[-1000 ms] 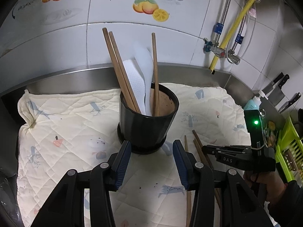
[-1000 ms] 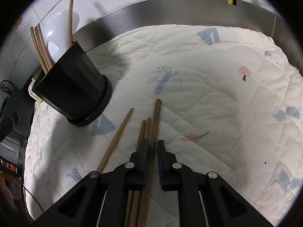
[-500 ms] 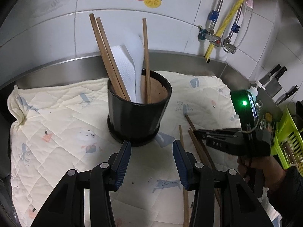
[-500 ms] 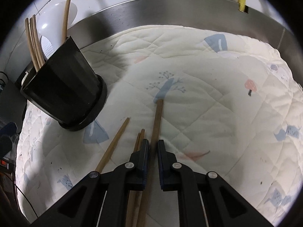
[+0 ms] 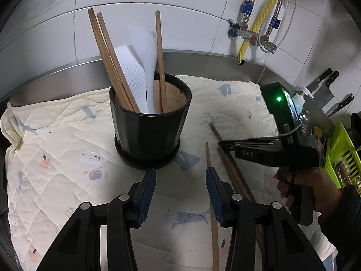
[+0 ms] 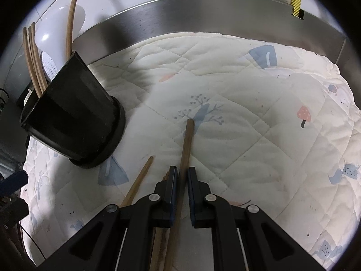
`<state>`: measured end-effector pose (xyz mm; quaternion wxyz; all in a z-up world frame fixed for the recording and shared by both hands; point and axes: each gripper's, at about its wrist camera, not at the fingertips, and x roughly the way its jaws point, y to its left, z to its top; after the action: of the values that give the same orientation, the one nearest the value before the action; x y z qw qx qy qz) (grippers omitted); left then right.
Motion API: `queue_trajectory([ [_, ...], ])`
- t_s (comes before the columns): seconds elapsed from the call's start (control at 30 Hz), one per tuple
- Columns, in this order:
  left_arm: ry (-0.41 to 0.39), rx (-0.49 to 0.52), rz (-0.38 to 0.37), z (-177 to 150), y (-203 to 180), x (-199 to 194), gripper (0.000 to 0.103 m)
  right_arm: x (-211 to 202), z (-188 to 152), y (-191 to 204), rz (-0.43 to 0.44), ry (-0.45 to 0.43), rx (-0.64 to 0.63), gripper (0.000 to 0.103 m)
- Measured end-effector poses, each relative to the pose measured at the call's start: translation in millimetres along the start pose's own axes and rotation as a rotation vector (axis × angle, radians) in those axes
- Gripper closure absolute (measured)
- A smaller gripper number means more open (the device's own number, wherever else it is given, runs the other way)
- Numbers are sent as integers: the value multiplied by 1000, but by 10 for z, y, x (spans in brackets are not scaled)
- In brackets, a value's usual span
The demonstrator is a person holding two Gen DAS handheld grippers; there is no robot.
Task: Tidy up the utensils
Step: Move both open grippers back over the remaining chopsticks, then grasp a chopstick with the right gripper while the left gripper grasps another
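Observation:
A black utensil pot (image 5: 150,133) stands on a quilted cloth (image 5: 67,135) and holds three wooden chopsticks and a white rice paddle (image 5: 140,76). My left gripper (image 5: 180,192) is open and empty, just in front of the pot. My right gripper (image 6: 181,180) is shut on a dark wooden chopstick (image 6: 188,140) and lifts its tip off the cloth, right of the pot (image 6: 72,122). More chopsticks (image 5: 225,162) lie on the cloth below it; one lighter chopstick (image 6: 140,178) lies to the left.
A steel counter rim (image 6: 203,15) and tiled wall run behind the cloth. Pipes and a yellow hose (image 5: 257,22) hang at the back right. Knives (image 5: 327,85) and a green basket (image 5: 343,153) are on the far right.
My right gripper has risen with the dark chopstick, drawing it away from the others on the cloth. My left gripper has edged closer to the pot, still open.

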<state>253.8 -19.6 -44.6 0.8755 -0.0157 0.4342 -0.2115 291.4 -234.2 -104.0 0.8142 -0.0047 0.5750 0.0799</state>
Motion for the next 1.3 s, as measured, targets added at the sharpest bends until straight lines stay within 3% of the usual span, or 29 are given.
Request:
queue_trajectory([
  [0.23,9,-16,-2,14,42,41,54,60,68,11,-3,-3,0,92],
  [0.53,74,24,-62,26,-116,275,54,60,127,52,-38,-23,-25,92],
  [0.8,169,67,-81,60,-342,742,65,-412,24,-136,-15,-117,13,92],
  [1.07,203,99,-58,81,-476,1030,75,-928,-145,-247,7,-220,26,92],
  [1.3,226,119,-27,90,-568,1235,82,-1088,-203,-238,10,-261,24,92],
])
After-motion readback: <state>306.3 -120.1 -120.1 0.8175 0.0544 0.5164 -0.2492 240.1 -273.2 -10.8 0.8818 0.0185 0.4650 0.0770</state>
